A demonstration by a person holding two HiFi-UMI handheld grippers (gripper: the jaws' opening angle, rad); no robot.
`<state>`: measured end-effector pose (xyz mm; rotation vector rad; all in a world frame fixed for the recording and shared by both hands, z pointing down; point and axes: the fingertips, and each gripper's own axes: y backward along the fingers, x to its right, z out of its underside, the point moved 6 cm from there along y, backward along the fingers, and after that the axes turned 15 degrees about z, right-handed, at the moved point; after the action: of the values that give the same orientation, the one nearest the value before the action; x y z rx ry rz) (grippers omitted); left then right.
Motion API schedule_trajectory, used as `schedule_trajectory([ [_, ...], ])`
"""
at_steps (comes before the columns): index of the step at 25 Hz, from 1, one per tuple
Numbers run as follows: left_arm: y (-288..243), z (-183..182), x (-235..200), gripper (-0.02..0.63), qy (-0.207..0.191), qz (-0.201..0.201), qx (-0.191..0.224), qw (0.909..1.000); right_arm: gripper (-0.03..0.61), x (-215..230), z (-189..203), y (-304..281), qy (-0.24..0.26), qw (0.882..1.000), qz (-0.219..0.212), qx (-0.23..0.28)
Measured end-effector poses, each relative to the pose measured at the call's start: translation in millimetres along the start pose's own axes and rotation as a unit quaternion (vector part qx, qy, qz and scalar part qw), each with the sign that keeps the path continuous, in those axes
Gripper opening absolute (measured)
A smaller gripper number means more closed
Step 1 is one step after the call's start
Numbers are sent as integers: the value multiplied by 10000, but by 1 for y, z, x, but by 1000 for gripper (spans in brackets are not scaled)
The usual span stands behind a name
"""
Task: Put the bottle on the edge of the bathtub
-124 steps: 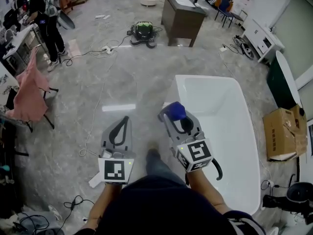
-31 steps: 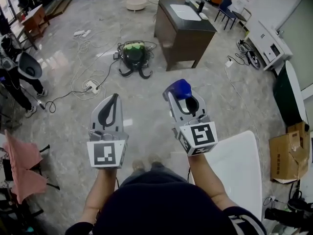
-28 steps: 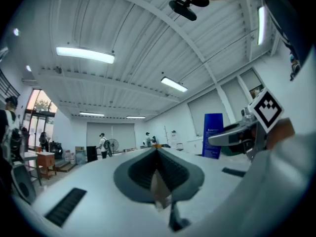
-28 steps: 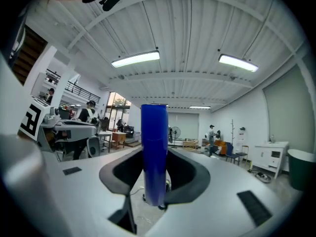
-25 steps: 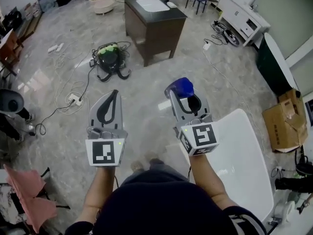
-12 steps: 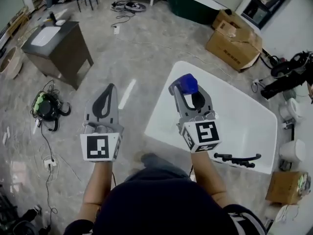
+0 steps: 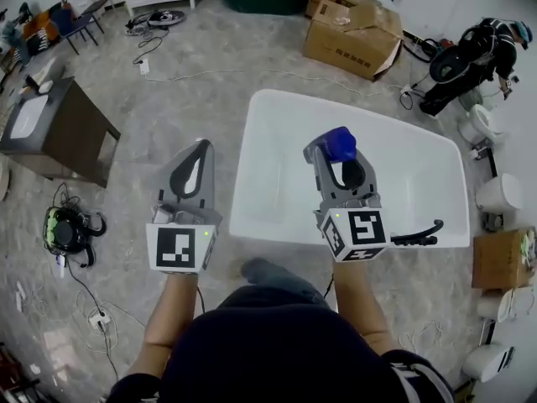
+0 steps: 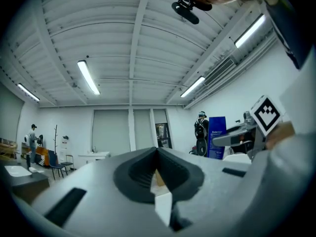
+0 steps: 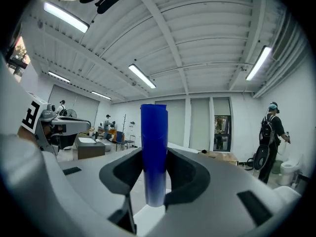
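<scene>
1. Blue plastic bottle (image 7: 339,142) stands up between the jaws of the right claw (image 7: 338,153), which are clamped on its body. It is held in the air above the white oval bathtub (image 7: 273,183).
2. Left claw (image 7: 200,146) — jaws together, nothing between them — is over the grey marbled floor (image 7: 168,99), just beside the tub.

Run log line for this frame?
stage: carrying | right gripper: shut on blue bottle, upright, above bathtub | left gripper: shut, empty | bottle not yet on edge
</scene>
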<state>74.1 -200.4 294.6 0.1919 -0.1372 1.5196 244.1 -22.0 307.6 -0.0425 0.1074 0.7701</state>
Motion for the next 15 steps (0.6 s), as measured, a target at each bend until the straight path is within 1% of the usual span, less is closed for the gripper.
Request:
schedule_trajectory([
  [5,-14,8,1,2,3,77,-85,9999,158,0,4,-9,-28,9999,-97,-30],
  [8,-19,17,5,2,184,84,-180,9996,158,-5,13,-16,54,9997,-227,-81],
  [11,-22,34,11,2,292,91,-235,9993,158,-12,33,-21,77,9991,-379,-166],
  [15,-28,62,17,2,234,177,-383,9988,158,-22,68,-32,71,9979,-576,-301],
])
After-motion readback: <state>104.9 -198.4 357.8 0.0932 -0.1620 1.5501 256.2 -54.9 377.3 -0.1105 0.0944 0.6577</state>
